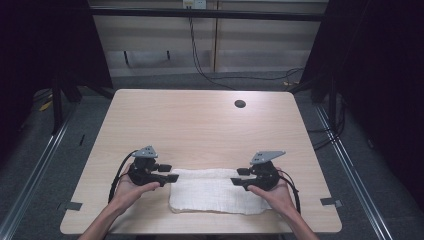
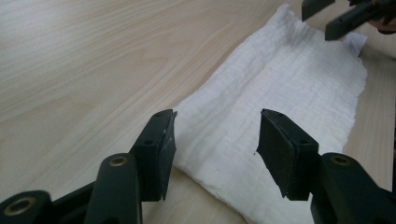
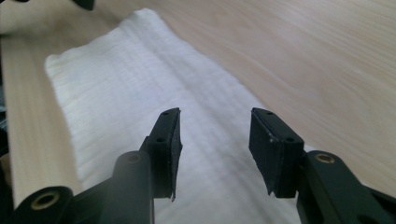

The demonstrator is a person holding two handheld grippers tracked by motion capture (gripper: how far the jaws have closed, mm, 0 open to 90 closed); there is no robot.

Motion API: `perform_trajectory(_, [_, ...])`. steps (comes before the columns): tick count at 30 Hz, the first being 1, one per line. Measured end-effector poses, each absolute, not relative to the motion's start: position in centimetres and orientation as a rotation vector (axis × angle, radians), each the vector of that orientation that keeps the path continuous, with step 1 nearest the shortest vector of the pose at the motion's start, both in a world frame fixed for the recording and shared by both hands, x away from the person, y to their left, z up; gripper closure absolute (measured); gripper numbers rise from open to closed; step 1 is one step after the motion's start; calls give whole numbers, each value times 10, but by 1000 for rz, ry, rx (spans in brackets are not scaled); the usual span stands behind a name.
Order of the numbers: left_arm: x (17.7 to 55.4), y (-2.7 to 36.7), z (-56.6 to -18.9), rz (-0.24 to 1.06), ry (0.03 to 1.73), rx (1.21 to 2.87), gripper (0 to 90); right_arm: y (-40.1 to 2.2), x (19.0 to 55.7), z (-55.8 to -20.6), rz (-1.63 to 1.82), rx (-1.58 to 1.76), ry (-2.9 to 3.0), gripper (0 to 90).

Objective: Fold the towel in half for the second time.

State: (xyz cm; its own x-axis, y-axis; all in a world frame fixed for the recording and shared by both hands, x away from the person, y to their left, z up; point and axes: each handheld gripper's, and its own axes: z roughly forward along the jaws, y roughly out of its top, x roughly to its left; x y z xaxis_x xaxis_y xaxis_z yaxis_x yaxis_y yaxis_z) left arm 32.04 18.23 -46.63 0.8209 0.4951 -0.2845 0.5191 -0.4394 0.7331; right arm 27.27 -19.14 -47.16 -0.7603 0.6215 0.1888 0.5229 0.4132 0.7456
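cloth: white folded cloth (image 1: 215,191) lying flat near the table's (image 1: 200,125) front edge; long sides run left to right
left gripper (image 1: 167,173): at the cloth's left short edge; jaws wide apart, nothing between them
right gripper (image 1: 238,176): over the cloth's right end; jaws spread, gripping nothing
open room: loads of bare table behind the cloth; small dark hole (image 1: 240,104) far back

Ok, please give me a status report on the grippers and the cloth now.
Left gripper open, at cloth's left end. Right gripper open, at its right end. White cloth flat on table, not held. Nothing in the way.
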Motion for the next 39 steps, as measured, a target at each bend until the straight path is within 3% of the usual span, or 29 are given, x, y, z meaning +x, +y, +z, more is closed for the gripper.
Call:
perform_trajectory(4, [325, 181, -463, -46, 725, 2100, 461, -179, 263, -470, 1292, 989, 2566, 496])
perform_trajectory(11, [344, 169, -457, 4, 682, 2142, 478, -152, 252, -469, 1298, 916, 2639, 533])
perform_trajectory(15, [358, 164, -463, 24, 722, 2114, 430, -124, 252, -472, 1323, 856, 2690, 560])
perform_trajectory(22, [356, 174, -465, 26, 723, 2120, 447, -90, 247, -476, 1343, 743, 2787, 631])
perform_trajectory(33, [356, 185, -475, 27, 752, 2156, 441, -36, 252, -483, 1365, 626, 2866, 653])
perform_trajectory(39, [356, 186, -476, 28, 766, 2146, 375, -23, 256, -490, 1334, 586, 2891, 640])
